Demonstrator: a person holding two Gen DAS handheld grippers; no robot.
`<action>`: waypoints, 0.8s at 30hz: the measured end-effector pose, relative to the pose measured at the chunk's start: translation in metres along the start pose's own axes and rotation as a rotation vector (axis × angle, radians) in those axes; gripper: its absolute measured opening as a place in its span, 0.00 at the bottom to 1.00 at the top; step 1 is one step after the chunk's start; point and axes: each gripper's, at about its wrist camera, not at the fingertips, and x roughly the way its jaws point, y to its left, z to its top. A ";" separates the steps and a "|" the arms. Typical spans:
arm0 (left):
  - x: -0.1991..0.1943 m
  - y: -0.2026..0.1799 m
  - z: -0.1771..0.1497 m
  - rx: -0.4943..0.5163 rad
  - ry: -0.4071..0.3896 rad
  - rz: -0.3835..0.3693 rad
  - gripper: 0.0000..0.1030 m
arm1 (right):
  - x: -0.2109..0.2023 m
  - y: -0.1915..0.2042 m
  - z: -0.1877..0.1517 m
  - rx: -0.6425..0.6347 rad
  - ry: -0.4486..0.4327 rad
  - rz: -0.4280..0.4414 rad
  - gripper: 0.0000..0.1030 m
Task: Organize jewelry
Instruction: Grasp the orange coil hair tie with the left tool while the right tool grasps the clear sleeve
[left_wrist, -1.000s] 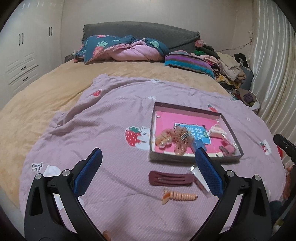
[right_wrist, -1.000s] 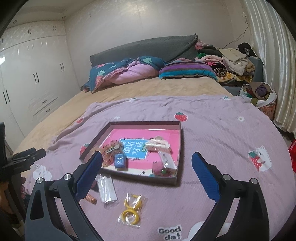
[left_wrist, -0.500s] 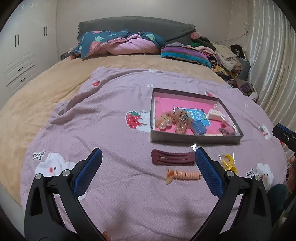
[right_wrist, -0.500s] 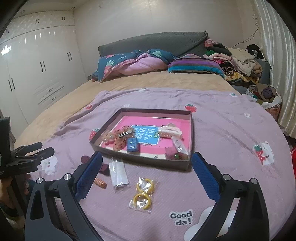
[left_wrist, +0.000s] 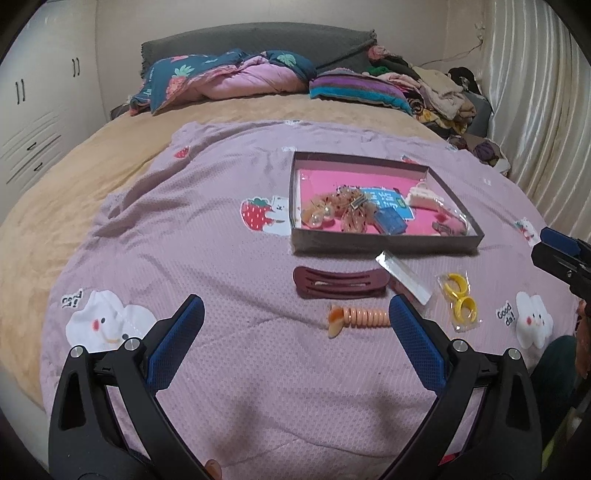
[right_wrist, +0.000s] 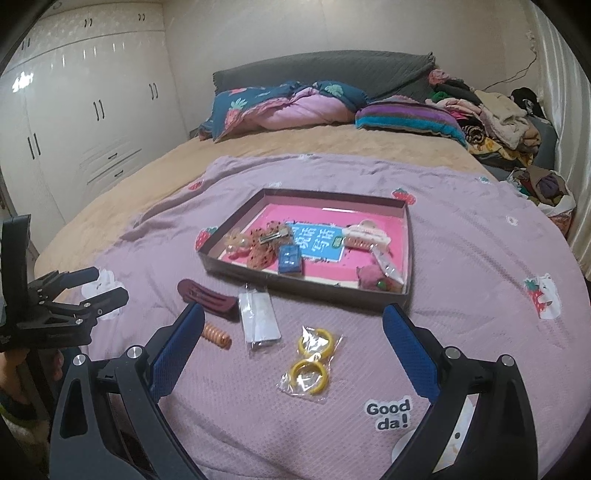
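Both grippers hover low over the near end of a bed covered by a lilac blanket (left_wrist: 207, 229), each pointing forward toward the headboard and tilted slightly down. The left gripper (left_wrist: 295, 332) has its blue-padded fingers spread wide with nothing between them; in the right wrist view it appears at the far left edge, held level, with part of the person's hand below it. The right gripper (right_wrist: 291, 343) is equally wide open and empty; its blue tip pokes into the left wrist view at the right edge.

A shallow dark box (left_wrist: 384, 243) with a pink floor sits on the blanket ahead of both grippers. Inside lie orange speckled hair clips (left_wrist: 340, 212), a small blue box (left_wrist: 389, 221), a cream claw clip (left_wrist: 421, 194), and a clear packet near the right wall.

Outside the box, along its near wall, four items lie on the blanket. A dark maroon hair clip (left_wrist: 340, 282) is flat and just in front of the box. An orange spiral hair tie (left_wrist: 360, 317) lies nearer, close to the left gripper's right finger. A clear flat packet (right_wrist: 258, 317) rests beside the maroon clip, and a bag of yellow hoop rings (right_wrist: 310, 360) lies between the right gripper's fingers in its own view, untouched.
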 end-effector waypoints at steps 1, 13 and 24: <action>0.002 -0.001 -0.002 0.004 0.007 -0.002 0.91 | 0.002 0.000 -0.001 -0.001 0.004 0.000 0.94; 0.040 -0.036 -0.024 0.101 0.121 -0.046 0.91 | 0.026 -0.012 -0.013 0.004 0.057 0.005 0.94; 0.088 -0.048 -0.024 0.062 0.205 -0.101 0.91 | 0.044 -0.029 -0.024 0.026 0.102 -0.002 0.94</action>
